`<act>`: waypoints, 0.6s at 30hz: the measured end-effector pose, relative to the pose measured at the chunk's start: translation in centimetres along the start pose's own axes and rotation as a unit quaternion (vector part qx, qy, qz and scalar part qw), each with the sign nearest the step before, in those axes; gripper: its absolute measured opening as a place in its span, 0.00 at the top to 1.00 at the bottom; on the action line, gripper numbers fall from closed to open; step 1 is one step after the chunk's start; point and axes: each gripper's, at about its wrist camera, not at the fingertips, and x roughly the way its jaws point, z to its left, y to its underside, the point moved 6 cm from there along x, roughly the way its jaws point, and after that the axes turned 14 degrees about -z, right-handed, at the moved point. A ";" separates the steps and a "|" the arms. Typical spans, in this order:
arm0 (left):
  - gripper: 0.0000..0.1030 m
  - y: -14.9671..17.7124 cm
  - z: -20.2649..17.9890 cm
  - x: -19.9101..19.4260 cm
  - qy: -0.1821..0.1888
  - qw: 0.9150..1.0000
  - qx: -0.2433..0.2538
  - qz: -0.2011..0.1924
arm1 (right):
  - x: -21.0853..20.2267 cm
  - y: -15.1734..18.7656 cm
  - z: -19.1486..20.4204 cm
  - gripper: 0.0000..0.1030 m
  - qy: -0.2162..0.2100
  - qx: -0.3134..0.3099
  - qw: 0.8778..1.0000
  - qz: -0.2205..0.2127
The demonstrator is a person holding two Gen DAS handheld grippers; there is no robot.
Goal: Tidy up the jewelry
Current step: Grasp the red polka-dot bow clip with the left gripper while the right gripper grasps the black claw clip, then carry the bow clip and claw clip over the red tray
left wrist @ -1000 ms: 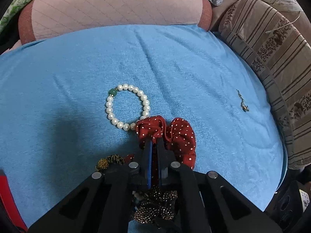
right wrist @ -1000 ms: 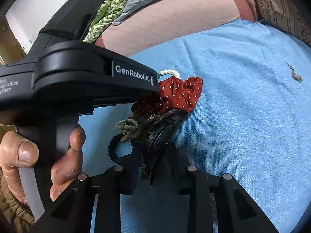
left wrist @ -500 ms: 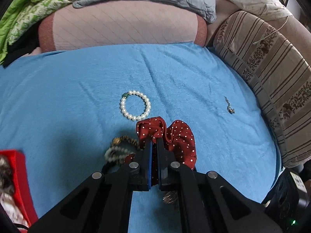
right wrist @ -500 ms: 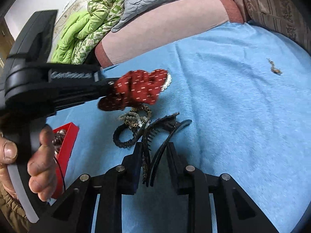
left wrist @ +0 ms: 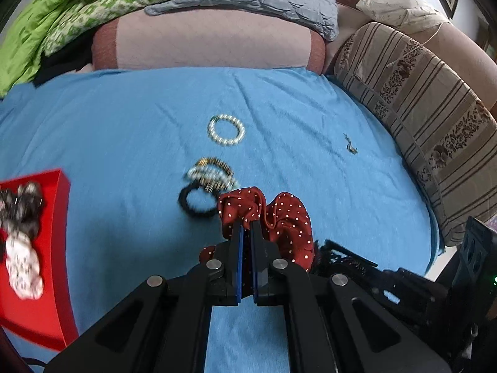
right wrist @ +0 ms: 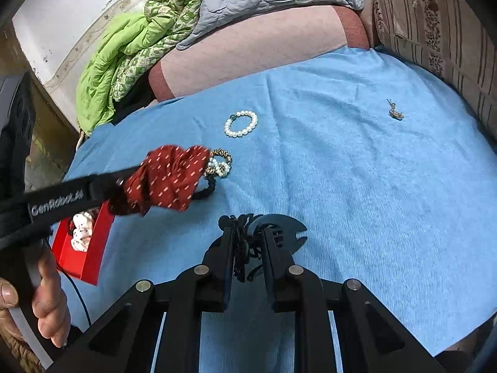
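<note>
My left gripper (left wrist: 245, 223) is shut on a red white-dotted scrunchie (left wrist: 285, 217), which hangs above the blue cloth. The right wrist view shows that scrunchie (right wrist: 167, 180) carried at the left. My right gripper (right wrist: 247, 227) has a black hair clip (right wrist: 279, 230) between its fingers, jaws still closing on it, the clip lifted off the cloth. On the cloth lie a pearl bracelet (left wrist: 226, 130), a beaded hair tie (left wrist: 212, 175) and a black hair tie (left wrist: 197, 202). A red box (left wrist: 52, 248) at the left holds other scrunchies.
A small chain pendant (left wrist: 350, 144) lies alone at the right of the blue cloth (left wrist: 124, 124). A pink cushion (left wrist: 211, 40) and green bedding (right wrist: 124, 49) bound the far side. A striped cushion (left wrist: 435, 118) lines the right. A person's hand (right wrist: 46, 304) grips the left handle.
The left gripper has lifted the scrunchie off the pile and carried it left. The right gripper has pulled the black clip out of the pile. The red box has come into view.
</note>
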 end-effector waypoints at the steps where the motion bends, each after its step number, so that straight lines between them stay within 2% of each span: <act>1: 0.96 0.5 0.3 -0.3 -0.002 1.000 -0.003 0.002 | -0.2 0.4 0.0 0.79 0.000 -0.009 1.000 0.005; 3: 0.96 1.6 1.0 -0.7 -0.006 1.000 -0.010 0.006 | -0.7 1.3 -0.4 0.76 0.009 -0.019 1.000 0.012; 4: 0.96 2.1 1.2 -0.8 -0.008 1.000 -0.012 0.008 | -1.0 1.8 -1.0 0.60 0.016 -0.019 1.000 0.011; 5: 0.96 2.6 1.5 -1.0 -0.010 1.000 -0.015 0.010 | -1.3 2.1 -1.5 0.52 0.025 -0.020 0.999 0.013; 6: 0.96 3.1 1.7 -1.1 -0.011 1.000 -0.017 0.012 | -1.5 2.3 -2.1 0.39 0.036 -0.021 0.999 0.013; 7: 0.96 3.4 1.9 -1.1 -0.012 1.000 -0.018 0.013 | -1.8 2.6 -2.7 0.36 0.047 -0.021 0.999 0.012; 9: 0.96 4.1 2.2 -1.3 -0.015 1.000 -0.018 0.015 | -2.1 2.8 -3.4 0.36 0.050 -0.018 0.999 0.013; 11: 0.96 4.6 2.3 -1.4 -0.018 1.000 -0.016 0.015 | -2.5 2.7 -3.3 0.32 0.040 -0.017 0.999 0.011; 13: 0.96 5.1 2.4 -1.6 -0.021 1.000 -0.013 0.014 | -2.9 2.4 -2.7 0.24 0.027 -0.021 0.999 0.004; 18: 0.96 6.3 2.5 -1.8 -0.033 0.999 0.001 0.015 | -2.8 2.5 -1.0 0.22 0.018 -0.047 0.999 0.009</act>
